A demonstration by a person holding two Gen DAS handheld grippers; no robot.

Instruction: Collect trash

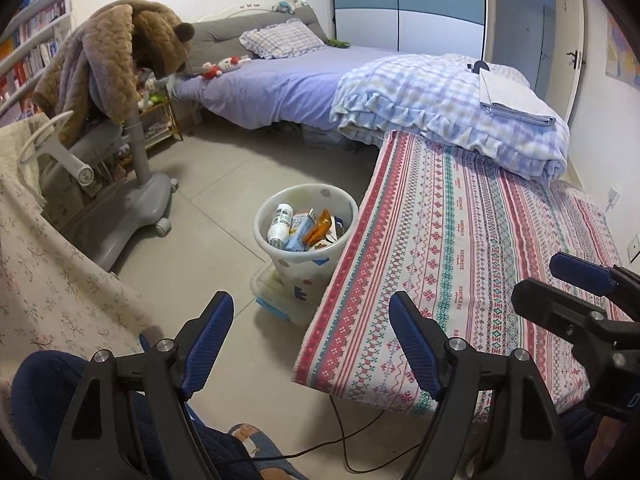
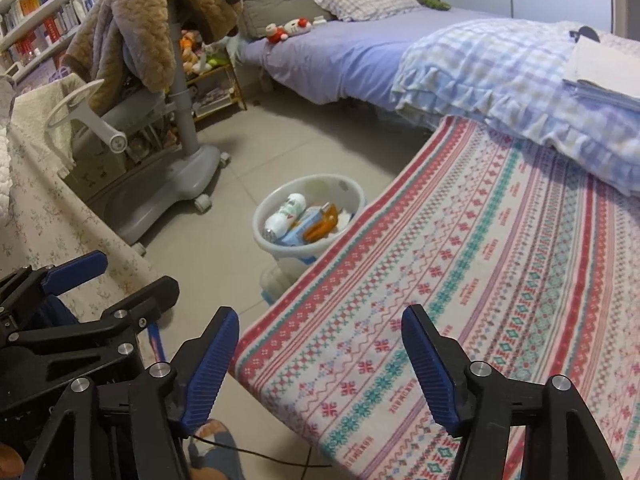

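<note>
A white trash bin stands on the floor against the edge of the patterned cloth surface. Inside it lie a white bottle, a light blue carton and an orange wrapper. The bin also shows in the right wrist view. My left gripper is open and empty, held above the floor in front of the bin. My right gripper is open and empty above the near corner of the cloth. Each gripper shows at the side of the other's view.
A grey wheeled chair draped with a brown blanket stands left. A floral-cloth table is at near left. A bed with a checked quilt lies behind. A clear box sits under the bin. A black cable crosses the floor.
</note>
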